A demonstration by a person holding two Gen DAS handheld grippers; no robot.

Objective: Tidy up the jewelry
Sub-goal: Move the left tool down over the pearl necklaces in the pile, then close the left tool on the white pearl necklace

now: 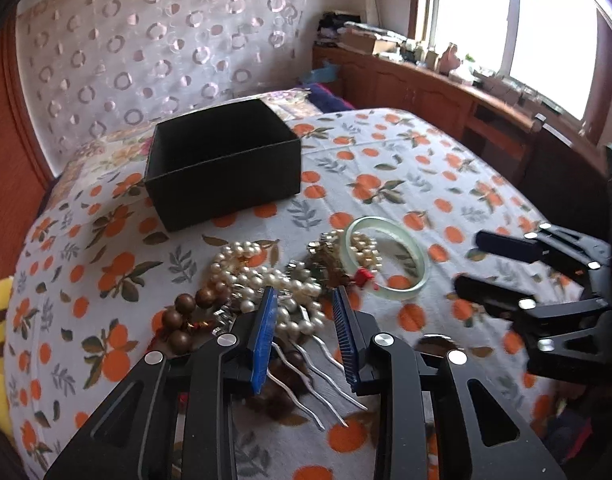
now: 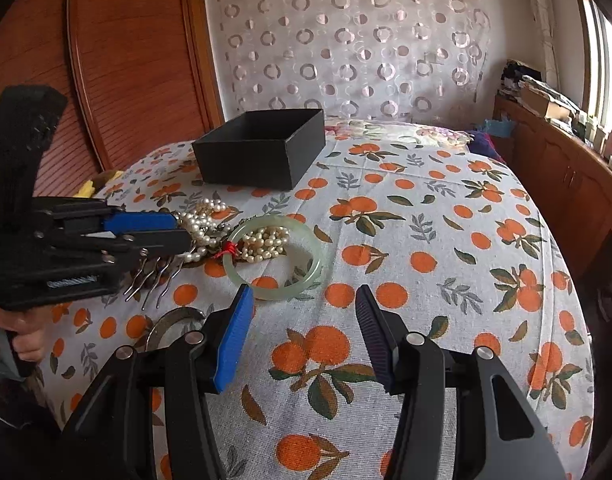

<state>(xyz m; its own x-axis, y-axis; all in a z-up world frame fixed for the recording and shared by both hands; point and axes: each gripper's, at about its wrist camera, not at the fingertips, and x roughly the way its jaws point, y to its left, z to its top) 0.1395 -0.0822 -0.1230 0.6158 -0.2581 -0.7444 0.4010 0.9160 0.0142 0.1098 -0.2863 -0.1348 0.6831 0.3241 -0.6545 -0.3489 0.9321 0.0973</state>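
Two claws work over a bed spread with an orange-print sheet. From the left wrist view, the left claw sits low at 6 o'clock, its blue pads narrowed around a pearl-topped hair comb — the pearl cluster lies between the pads and the wavy metal prongs trail back toward the camera, though whether the pads actually press on it cannot be told. Pearl necklaces are heaped just beyond at 12 o'clock, with brown wooden beads at 9 o'clock of the claw. A pale green bangle lies at 2 o'clock, touching the pearl heap, a red thread tied on its rim. An open black box stands farther back at 11 o'clock, apart from the pile.

From the right wrist view, the right claw hovers about half open with nothing between its pads — the bangle rests just beyond its left pad at 11 o'clock.
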